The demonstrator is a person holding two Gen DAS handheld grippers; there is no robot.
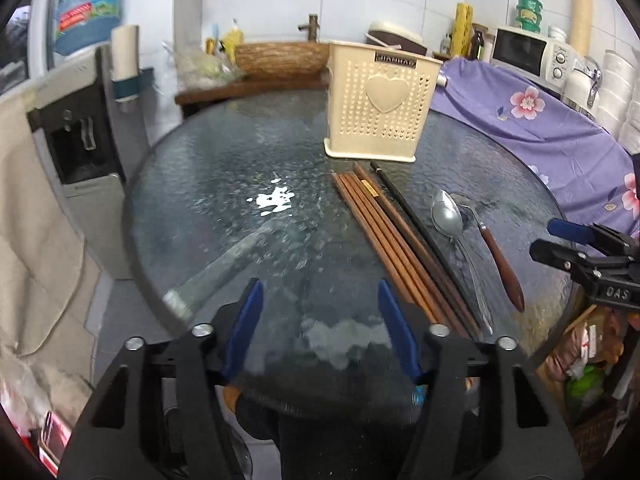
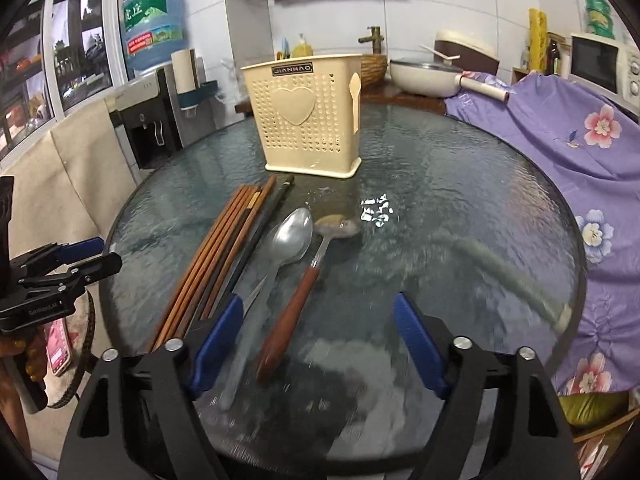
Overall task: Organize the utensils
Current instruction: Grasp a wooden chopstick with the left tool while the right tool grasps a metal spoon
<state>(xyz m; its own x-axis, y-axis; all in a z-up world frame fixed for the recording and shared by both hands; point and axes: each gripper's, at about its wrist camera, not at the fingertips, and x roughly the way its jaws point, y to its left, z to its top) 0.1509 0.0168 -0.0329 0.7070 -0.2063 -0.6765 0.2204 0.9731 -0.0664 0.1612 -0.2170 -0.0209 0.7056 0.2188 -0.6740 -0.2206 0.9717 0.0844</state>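
Glass table [image 1: 224,184]: I am hovering both tools over its near edge.
Cream holder [image 2: 308,120]: standing upright ahead of both grippers, top unobstructed.
Chopstick bundle [image 1: 384,232]: lying ahead-right of my left gripper [image 1: 320,320], which is released, nothing between its pads.
Steel spoon [image 2: 288,240] and wood-handled spoon [image 2: 296,304]: I am seeing their handles run back between the spread pads of my right gripper [image 2: 320,328], which is not pressing on either.
Judgement: I am taking one handle squarely, since the neighbouring spoon and chopsticks crowd the left pad. Purple cloth [image 2: 580,152] lies well right.
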